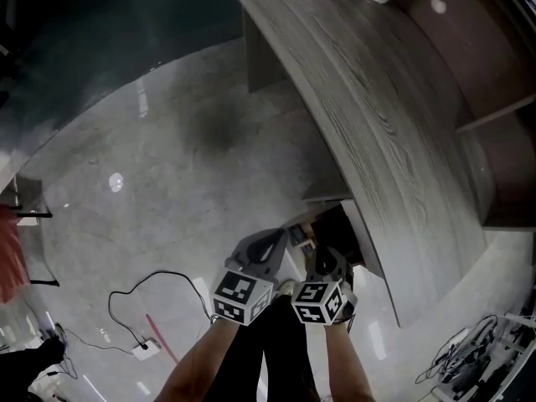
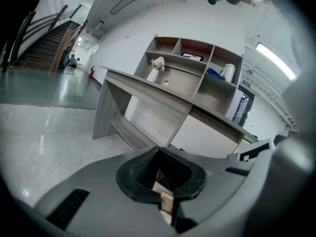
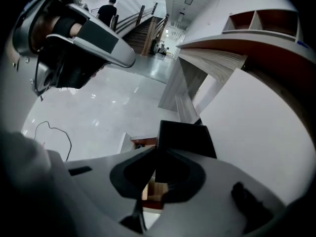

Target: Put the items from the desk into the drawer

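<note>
- Glossy grey floor spreads beside the wood-grain bench.
- Open drawer juts from under the bench, just ahead of both tools.
- Left tool and right tool are both clenched, nothing between their jaws.

Two claws, one desk, one drawer

Black cable on floor; staircase beyond; shelf unit.

place: office lobby | cues: reception desk; staircase; polished floor
</note>
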`<state>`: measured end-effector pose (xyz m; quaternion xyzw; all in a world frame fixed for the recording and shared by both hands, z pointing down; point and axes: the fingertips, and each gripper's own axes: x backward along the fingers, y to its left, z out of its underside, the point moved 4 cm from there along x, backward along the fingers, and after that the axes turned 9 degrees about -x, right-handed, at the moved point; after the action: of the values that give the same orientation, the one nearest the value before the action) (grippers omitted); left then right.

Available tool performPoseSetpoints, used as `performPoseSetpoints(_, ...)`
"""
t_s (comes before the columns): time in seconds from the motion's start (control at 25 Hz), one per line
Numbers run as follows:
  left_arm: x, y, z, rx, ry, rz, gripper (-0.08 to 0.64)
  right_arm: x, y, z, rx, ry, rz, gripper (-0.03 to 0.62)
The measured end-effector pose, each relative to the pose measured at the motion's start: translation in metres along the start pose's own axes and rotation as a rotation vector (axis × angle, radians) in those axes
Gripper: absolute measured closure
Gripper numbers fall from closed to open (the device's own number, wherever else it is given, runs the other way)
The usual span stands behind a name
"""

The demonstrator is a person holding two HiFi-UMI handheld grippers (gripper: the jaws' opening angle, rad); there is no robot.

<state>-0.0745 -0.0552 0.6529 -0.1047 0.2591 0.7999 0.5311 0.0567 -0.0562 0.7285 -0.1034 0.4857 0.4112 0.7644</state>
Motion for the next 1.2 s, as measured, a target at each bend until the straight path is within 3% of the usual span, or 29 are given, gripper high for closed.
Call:
performPoseSetpoints(0.48, -0.008, 0.013, 0.011, 0.010, 0.008, -0.007, 0.551, -0.021, 0.027, 0.018, 0.079, 0.058, -0.010, 0.552)
performPoseSetpoints(0.56, -0.008, 0.014, 0.010, 0.009, 0.006, -0.006, 0.551, -0.025, 0.030, 0.021, 0.094, 0.077, -0.011, 0.497)
performPoseSetpoints(1.2, 0.002, 0.011, 0.009, 0.010, 0.003, -0.005, 0.551, -0.016, 0.031, 0.021, 0.045, 0.072, -0.041, 0.457)
